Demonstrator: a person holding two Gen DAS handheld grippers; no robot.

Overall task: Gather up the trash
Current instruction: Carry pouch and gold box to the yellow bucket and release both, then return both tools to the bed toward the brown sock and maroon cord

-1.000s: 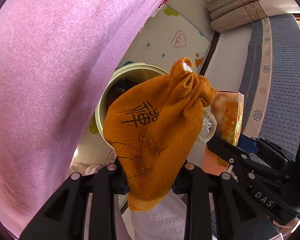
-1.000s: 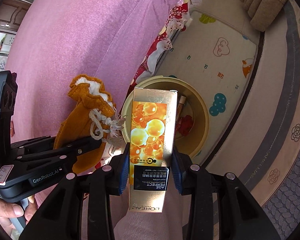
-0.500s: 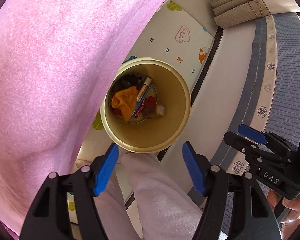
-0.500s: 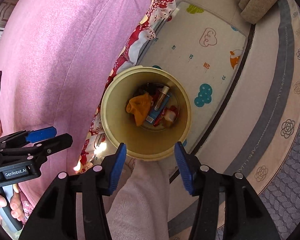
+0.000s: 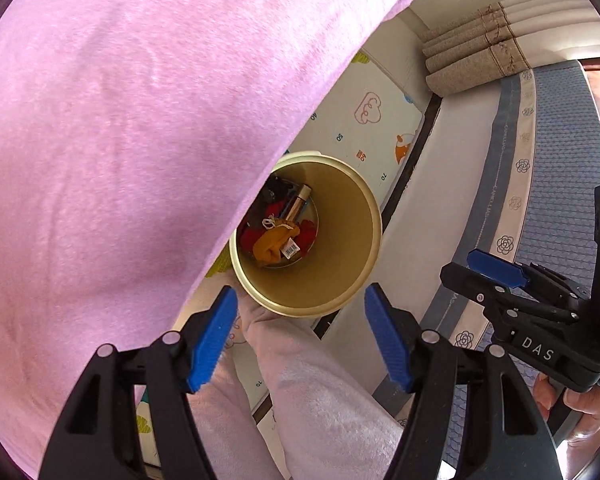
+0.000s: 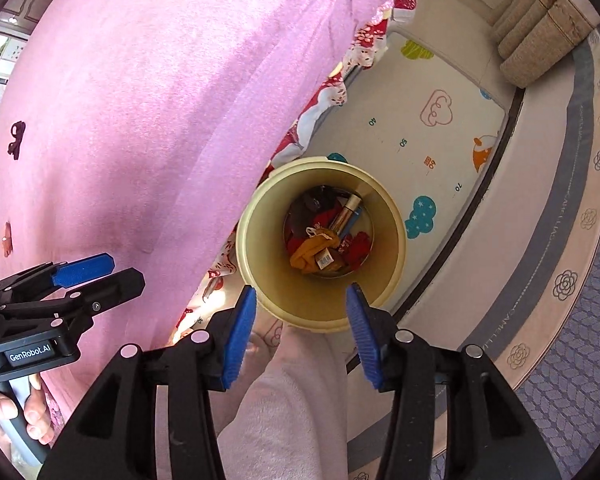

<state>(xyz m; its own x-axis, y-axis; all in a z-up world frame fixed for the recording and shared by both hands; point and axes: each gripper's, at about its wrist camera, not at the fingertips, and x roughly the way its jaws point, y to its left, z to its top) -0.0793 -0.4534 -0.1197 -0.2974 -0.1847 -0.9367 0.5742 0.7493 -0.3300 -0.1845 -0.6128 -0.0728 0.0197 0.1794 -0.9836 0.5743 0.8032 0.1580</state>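
Nearest the lens in the left wrist view, the left gripper [image 5: 302, 338] is hanging with its blue pads spread well apart and nothing between them, having just been opening; in the right wrist view the right gripper [image 6: 300, 334] is likewise gaping, a little narrower, its jaws having just been opening too, and it is gripping nothing. Both are pointing steeply downward over the person's pale fleece leg [image 6: 284, 412], which is filling the lower middle of each frame. Just beyond the fingertips, at frame centre, the yellow bin [image 6: 256, 236] is standing upright on the floor beside the pink bedspread [image 5: 132, 152] that is covering the upper left. At the bottom of the bin the orange pouch [image 6: 314, 250] is lying with its drawstring and tag showing, touching a gold box [image 6: 346, 214] and some red scraps [image 6: 360, 246]. So the trash that can be seen is already sitting inside, and that part of the job is looking done. Farther off, the play mat [image 6: 420, 140] and the grey rug [image 5: 556, 184] are showing no loose litter, though whether more is waiting out of view I cannot tell.
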